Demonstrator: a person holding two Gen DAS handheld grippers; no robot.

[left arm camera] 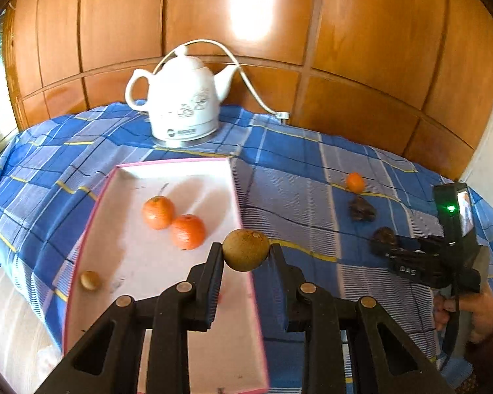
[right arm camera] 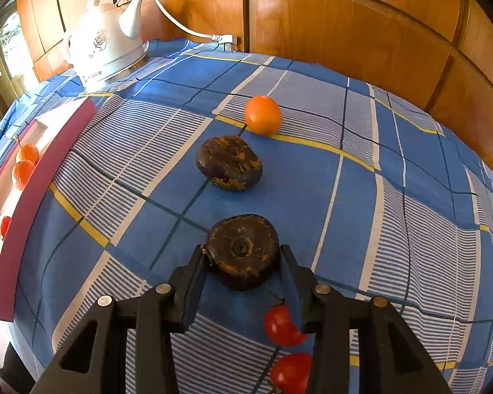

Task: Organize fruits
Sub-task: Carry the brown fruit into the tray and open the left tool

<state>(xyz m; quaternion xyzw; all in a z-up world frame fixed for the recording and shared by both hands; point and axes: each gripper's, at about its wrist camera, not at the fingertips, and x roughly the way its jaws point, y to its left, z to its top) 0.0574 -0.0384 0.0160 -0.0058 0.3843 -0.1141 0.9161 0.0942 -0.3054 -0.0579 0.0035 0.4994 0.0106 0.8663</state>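
My left gripper point(left arm camera: 246, 249) is shut on a round brown fruit point(left arm camera: 246, 249) and holds it above the right rim of a white tray with a pink edge point(left arm camera: 243, 203). In the tray lie two oranges point(left arm camera: 158, 212) point(left arm camera: 188, 231) and a small brown fruit point(left arm camera: 90, 280). My right gripper point(right arm camera: 241, 252) has its fingers around a dark brown, flat fruit point(right arm camera: 243, 251) resting on the blue checked cloth point(right arm camera: 361, 197); the left finger touches it. Beyond it lie a second dark fruit point(right arm camera: 229, 163) and an orange point(right arm camera: 262, 114). The right gripper also shows in the left wrist view point(left arm camera: 383, 241).
A white kettle point(left arm camera: 180, 98) with a cord stands at the back of the table against a wooden wall. Two small red tomatoes point(right arm camera: 282, 326) point(right arm camera: 291, 372) lie under my right gripper. The tray's pink wall point(right arm camera: 33, 213) lies left of the right gripper.
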